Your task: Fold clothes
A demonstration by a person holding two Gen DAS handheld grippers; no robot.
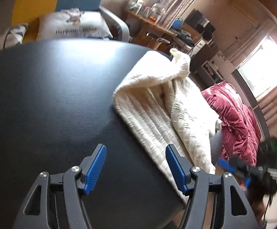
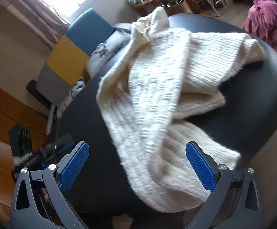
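A cream cable-knit sweater [image 2: 157, 87] lies crumpled and partly folded over itself on the black tabletop [image 1: 52, 87], its ribbed sleeve stretched toward the right edge, one bunched end raised at the far side, and its near end drooping over the near rim.

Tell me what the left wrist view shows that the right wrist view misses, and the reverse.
Left wrist only: the open left gripper over bare black table, and a bright window to the side. Right wrist only: the open right gripper around the sweater's near end, and wooden flooring. Both: the crumpled cream sweater, pink bedding, printed cushion.
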